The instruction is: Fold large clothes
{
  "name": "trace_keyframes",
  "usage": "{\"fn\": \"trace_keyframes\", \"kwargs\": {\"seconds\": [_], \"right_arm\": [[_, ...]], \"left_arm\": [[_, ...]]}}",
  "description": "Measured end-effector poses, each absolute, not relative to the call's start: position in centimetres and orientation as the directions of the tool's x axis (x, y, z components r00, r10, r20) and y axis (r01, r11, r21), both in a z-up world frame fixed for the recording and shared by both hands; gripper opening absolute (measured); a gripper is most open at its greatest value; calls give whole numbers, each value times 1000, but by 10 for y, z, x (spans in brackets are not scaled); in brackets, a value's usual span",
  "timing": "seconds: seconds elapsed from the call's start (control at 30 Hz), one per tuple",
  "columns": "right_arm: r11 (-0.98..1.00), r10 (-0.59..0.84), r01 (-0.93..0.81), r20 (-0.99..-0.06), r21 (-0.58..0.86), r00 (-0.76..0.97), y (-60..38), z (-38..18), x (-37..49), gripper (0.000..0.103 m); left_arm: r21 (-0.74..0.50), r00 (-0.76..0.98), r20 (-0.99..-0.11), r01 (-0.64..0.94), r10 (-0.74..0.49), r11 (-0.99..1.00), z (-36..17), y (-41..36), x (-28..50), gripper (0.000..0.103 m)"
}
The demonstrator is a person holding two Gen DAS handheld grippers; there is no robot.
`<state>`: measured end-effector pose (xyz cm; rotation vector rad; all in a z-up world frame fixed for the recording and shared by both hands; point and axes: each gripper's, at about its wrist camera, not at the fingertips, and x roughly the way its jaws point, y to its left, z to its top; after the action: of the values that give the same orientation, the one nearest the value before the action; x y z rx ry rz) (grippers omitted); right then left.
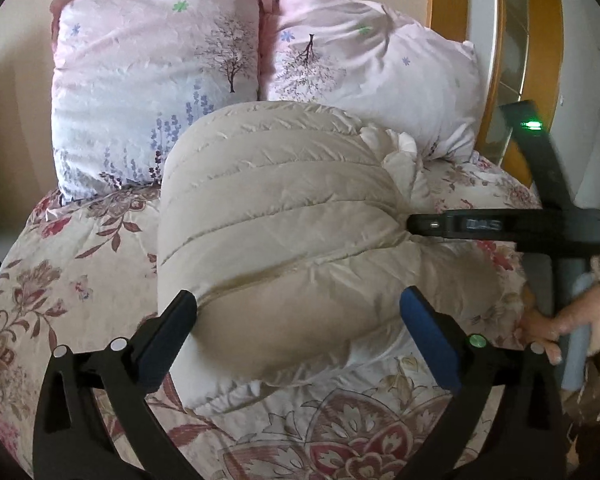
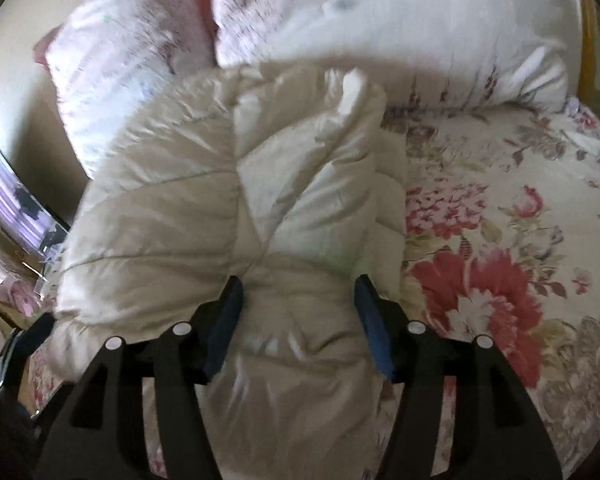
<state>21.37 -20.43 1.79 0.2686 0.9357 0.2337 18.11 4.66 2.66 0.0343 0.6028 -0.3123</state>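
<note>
Jacket (image 1: pixel 284 216) looks puffy, light, slippery; both claws, left (image 1: pixel 298 316) and right (image 2: pixel 298 320), released just above it, so grab its quilted edge.

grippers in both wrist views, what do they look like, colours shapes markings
Both are black plastic two-finger tools. The left gripper has angular black arms with round silver pivot pins, blue pads and a small green light. The right gripper matches: black arms, silver pins, blue pads. From the left wrist, its black body shows a green lamp and grey handle.
</note>
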Motion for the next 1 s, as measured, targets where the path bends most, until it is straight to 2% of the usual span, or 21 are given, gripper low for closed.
{"fn": "trace_keyframes", "kwargs": {"seconds": [0.17,0.3,0.43,0.5,0.57,0.6,0.77,1.0], "right_arm": [[933,345,-143,-711,329,613,-203,38,178,55],[950,307,-126,-779,286,547,-198,14,175,54],[942,324,-103,-788,319,523,-203,-1,188,56],[948,305,-100,-778,301,550,-202,9,182,63],[964,257,-95,-764,250,592,-200,19,171,92],[969,235,-92,-748,228,621,-199,26,164,94],[974,206,-81,-689,209,695,-203,51,135,101],[977,209,-106,-703,187,680,-195,56,107,101]], "left_arm": [[-53,786,-562,277,-258,959,27,48,176,102],[-47,777,-579,269,-245,962,21,45,179,102],[-18,783,-585,247,-211,969,22,44,177,102],[-11,805,-565,213,-181,977,27,49,169,102],[-41,826,-530,201,-192,979,31,59,158,102],[-62,831,-520,197,-200,978,31,64,154,102],[-128,821,-534,157,-201,979,27,83,141,102],[-113,785,-602,100,-148,989,10,88,129,102]]}}
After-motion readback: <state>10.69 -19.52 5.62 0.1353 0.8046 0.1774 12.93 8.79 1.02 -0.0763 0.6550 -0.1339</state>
